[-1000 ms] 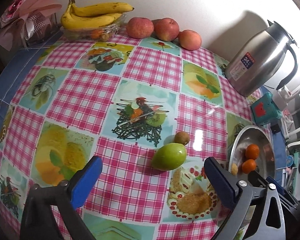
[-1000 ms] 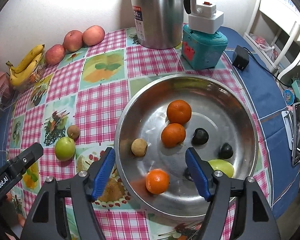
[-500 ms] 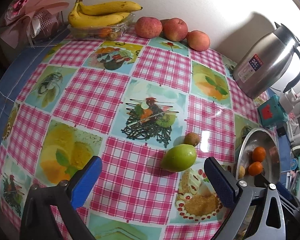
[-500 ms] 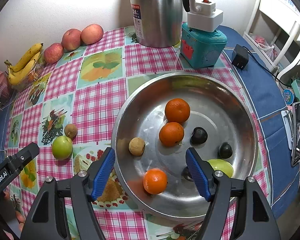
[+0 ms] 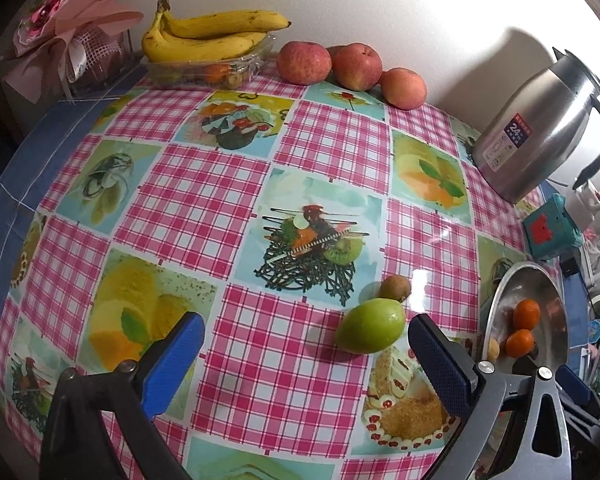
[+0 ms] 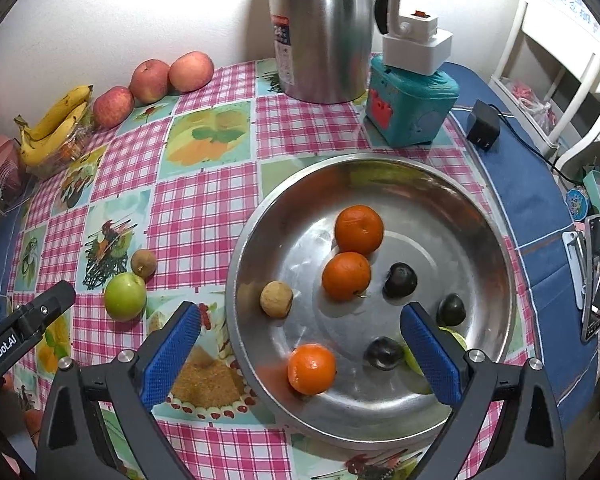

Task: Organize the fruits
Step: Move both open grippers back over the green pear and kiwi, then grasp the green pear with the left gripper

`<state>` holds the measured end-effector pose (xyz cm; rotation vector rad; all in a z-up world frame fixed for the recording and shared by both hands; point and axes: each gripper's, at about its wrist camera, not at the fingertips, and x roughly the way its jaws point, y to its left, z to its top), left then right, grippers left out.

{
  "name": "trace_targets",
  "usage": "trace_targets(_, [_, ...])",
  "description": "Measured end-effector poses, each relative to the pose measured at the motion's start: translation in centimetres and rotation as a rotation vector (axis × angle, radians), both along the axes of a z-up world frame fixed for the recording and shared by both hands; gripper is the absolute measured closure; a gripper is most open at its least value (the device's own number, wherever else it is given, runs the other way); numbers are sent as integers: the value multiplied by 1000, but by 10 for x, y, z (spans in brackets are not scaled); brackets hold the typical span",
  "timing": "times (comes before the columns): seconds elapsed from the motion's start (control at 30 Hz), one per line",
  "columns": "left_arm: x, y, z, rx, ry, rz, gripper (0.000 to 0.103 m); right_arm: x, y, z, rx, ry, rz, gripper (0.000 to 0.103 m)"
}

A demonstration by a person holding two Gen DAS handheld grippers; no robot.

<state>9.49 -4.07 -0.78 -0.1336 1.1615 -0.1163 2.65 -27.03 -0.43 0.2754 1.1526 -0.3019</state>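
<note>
A steel bowl point(image 6: 380, 162) holds three oranges point(image 6: 359, 229), three dark plums point(image 6: 399, 280), a tan round fruit point(image 6: 276, 298) and a green fruit point(image 6: 456, 336) half hidden behind a finger. My right gripper point(image 6: 300, 314) hangs over the bowl's near side. Its jaws are opening and grip nothing; one orange point(image 6: 311, 368) lies loose below them. On the cloth left of the bowl sit a green fruit point(image 5: 370, 326) and a small brown fruit point(image 5: 395, 288). My left gripper point(image 5: 304, 324) hovers open just short of that green fruit, which lies near its right finger.
Bananas point(image 5: 208, 36) on a clear tray and three apples point(image 5: 304, 62) line the back wall. A steel flask point(image 6: 324, 28), a teal box point(image 6: 412, 108) and a black adapter point(image 6: 482, 124) stand behind the bowl. A pink bouquet point(image 5: 68, 28) is at far left.
The right gripper's jaws have spread wider over the bowl. The fruit in the bowl and on the cloth has stayed where it was, and the left gripper remains open.
</note>
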Motion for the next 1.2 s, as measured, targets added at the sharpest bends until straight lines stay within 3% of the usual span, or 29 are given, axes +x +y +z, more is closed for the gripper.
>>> trace_targets(0.23, [10, 10, -13, -1, 11, 24, 0, 8, 10, -5, 40, -18, 28, 3])
trace_targets(0.47, [18, -5, -28, -111, 83, -42, 0, 13, 14, -12, 25, 0, 29, 3])
trace_targets(0.7, [16, -30, -34, -125, 99, -113, 3, 9, 2, -9, 28, -12, -27, 3])
trace_targets(0.93, [16, -48, -44, -107, 108, -165, 26, 8, 1, -10, 30, -7, -30, 3])
trace_targets(1.2, [15, -52, -46, -103, 114, -177, 43, 8, 2, -9, 23, -4, -25, 3])
